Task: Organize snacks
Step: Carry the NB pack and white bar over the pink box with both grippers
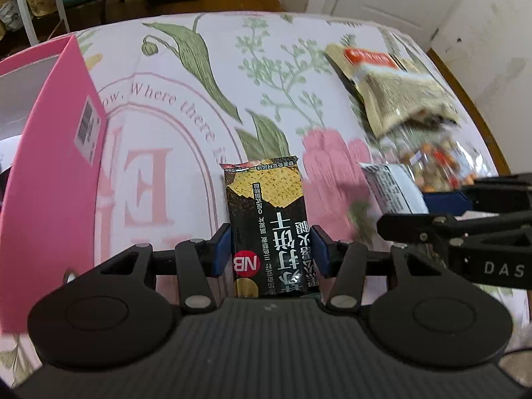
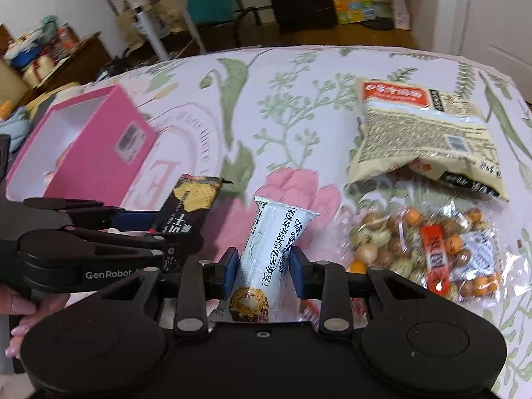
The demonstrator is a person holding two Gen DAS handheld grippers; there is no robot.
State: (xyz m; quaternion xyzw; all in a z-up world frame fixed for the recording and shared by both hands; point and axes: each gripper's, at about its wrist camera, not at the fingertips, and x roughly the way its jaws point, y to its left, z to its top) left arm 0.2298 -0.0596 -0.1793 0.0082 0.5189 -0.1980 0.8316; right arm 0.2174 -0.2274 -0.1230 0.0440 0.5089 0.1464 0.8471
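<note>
My left gripper is shut on a black cracker packet, its blue pads pressing both long sides, held above the floral cloth. From the right wrist view that packet sticks out of the left gripper beside the pink box. My right gripper is shut on a pale blue-and-white snack tube, which points up and away. In the left wrist view the right gripper comes in from the right with the tube in its jaws.
An open pink box with a white inside stands at the left. A beige snack bag and a clear bag of coated nuts lie at the right. The floral tablecloth covers the table. A hand grips the left tool.
</note>
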